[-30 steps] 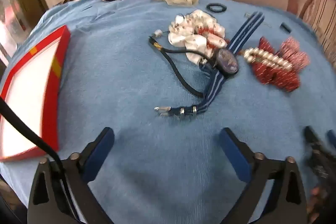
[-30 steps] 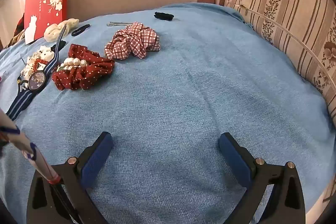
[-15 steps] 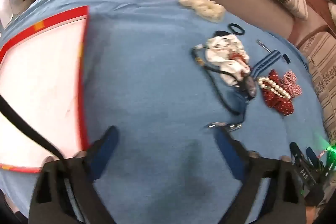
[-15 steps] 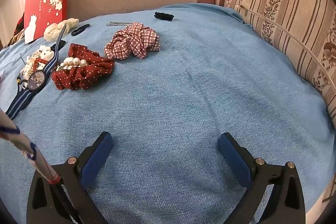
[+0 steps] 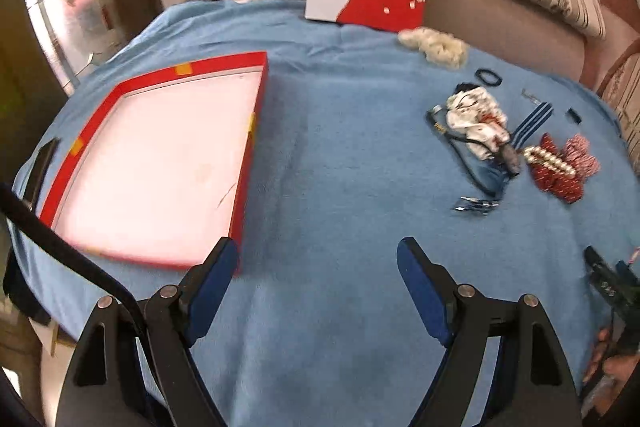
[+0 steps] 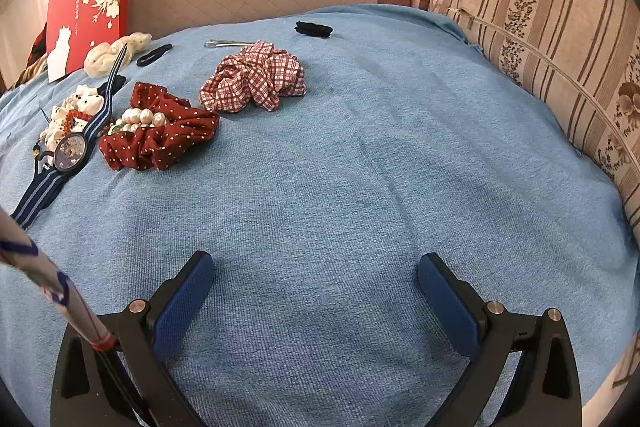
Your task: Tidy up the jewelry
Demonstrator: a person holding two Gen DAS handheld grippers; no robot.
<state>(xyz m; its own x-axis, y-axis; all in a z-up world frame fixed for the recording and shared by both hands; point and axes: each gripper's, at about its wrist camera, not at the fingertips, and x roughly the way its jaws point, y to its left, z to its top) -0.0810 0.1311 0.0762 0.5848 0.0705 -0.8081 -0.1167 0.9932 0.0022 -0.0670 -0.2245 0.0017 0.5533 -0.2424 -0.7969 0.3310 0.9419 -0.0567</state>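
Altogether four scrunchies lie on the blue blanket [image 6: 360, 167]: checked scrunchie [image 6: 256, 77], dotted scrunchie [image 6: 160, 139] carrying the pearl bracelet [image 6: 140, 118], a white-patterned and a cream one. One watch [image 6: 70, 149] lies beside them. One red tray [image 5: 160, 163] sits well left. Left tool [image 5: 316, 255] and right tool [image 6: 314, 267] both spread, holding nothing.

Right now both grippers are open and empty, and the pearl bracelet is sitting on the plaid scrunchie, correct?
Not quite. The pearl bracelet lies on the dark red dotted scrunchie, not the plaid scrunchie beside it, as the right wrist view shows. Left gripper and right gripper are both open and empty.
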